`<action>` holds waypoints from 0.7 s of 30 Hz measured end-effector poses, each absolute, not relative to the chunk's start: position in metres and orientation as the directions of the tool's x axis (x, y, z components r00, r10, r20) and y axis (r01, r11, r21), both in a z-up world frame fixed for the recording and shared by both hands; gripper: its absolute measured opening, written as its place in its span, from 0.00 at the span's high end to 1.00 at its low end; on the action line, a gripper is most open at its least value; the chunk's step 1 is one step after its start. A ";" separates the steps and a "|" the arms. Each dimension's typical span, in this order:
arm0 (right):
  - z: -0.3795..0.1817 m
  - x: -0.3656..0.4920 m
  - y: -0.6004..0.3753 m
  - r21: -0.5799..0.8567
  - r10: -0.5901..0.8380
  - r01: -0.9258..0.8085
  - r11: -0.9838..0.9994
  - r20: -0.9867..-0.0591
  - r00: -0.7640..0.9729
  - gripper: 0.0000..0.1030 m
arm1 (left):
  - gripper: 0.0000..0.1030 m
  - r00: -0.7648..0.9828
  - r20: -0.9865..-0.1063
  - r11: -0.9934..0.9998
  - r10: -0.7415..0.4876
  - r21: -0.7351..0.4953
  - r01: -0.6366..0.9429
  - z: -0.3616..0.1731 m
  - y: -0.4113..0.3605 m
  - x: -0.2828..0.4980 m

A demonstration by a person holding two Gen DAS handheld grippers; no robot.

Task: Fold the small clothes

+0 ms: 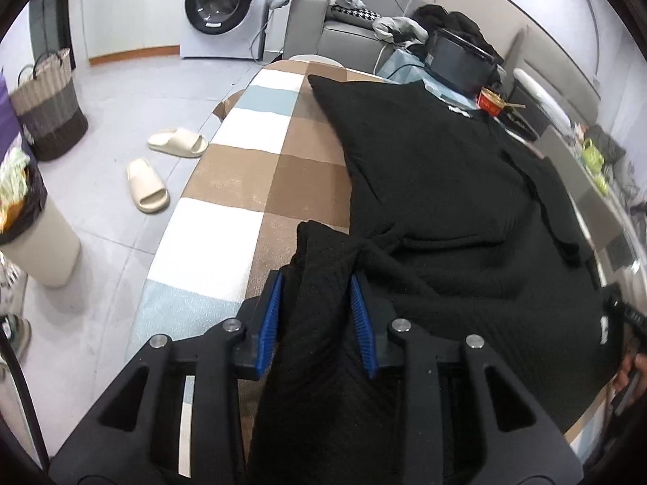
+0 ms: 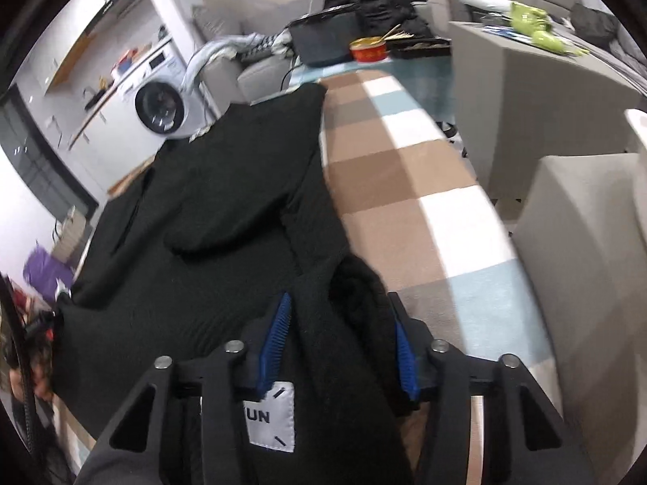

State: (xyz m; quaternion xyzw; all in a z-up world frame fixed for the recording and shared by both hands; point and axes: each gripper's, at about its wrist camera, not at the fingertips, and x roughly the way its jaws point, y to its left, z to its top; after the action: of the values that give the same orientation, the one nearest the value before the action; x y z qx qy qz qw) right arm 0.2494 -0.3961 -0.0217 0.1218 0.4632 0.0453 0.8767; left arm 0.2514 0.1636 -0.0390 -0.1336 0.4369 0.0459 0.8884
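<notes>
A black knitted garment (image 1: 436, 186) lies spread over the checked cloth of the table (image 1: 238, 169). In the left wrist view a bunched fold of it runs up between the blue pads (image 1: 271, 323) of my left gripper (image 1: 316, 283). The jaws stand apart and the fold lies loose between them. In the right wrist view the same garment (image 2: 226, 186) stretches away to the left. Its near edge, with a white label (image 2: 271, 420), lies between the spread jaws of my right gripper (image 2: 341, 303), which is open with a gap beside the right pad (image 2: 404, 363).
A black box (image 1: 457, 60) and a red tin (image 1: 491, 99) stand at the table's far end. On the floor to the left lie two pale slippers (image 1: 161, 169), a woven basket (image 1: 50, 113) and a bin (image 1: 40, 238). Grey furniture (image 2: 574, 266) stands close on the right.
</notes>
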 end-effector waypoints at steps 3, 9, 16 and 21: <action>-0.024 0.254 -0.393 0.238 0.184 0.026 0.971 -0.809 0.558 0.62 | 0.72 0.611 -0.790 0.957 -0.046 -0.210 -0.200 -0.041 0.163 0.252; -0.024 0.248 -0.382 0.189 0.170 -0.020 0.982 -0.823 0.541 0.77 | 0.78 0.595 -0.802 0.968 -0.056 -0.189 -0.164 -0.042 0.157 0.245; -0.023 0.231 -0.379 0.189 0.175 -0.029 0.982 -0.825 0.537 0.79 | 0.80 0.584 -0.810 0.980 -0.054 -0.156 -0.126 -0.043 0.147 0.221; -0.022 0.205 -0.379 0.202 0.190 -0.037 0.979 -0.824 0.534 0.79 | 0.80 0.583 -0.810 0.984 -0.059 -0.146 -0.104 -0.043 0.141 0.193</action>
State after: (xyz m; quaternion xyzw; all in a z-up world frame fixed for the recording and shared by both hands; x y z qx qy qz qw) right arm 0.2050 -0.3794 -0.0220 0.0799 0.4782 0.0651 0.8722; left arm 0.1925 0.1408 -0.0432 -0.0892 0.4563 0.0129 0.8852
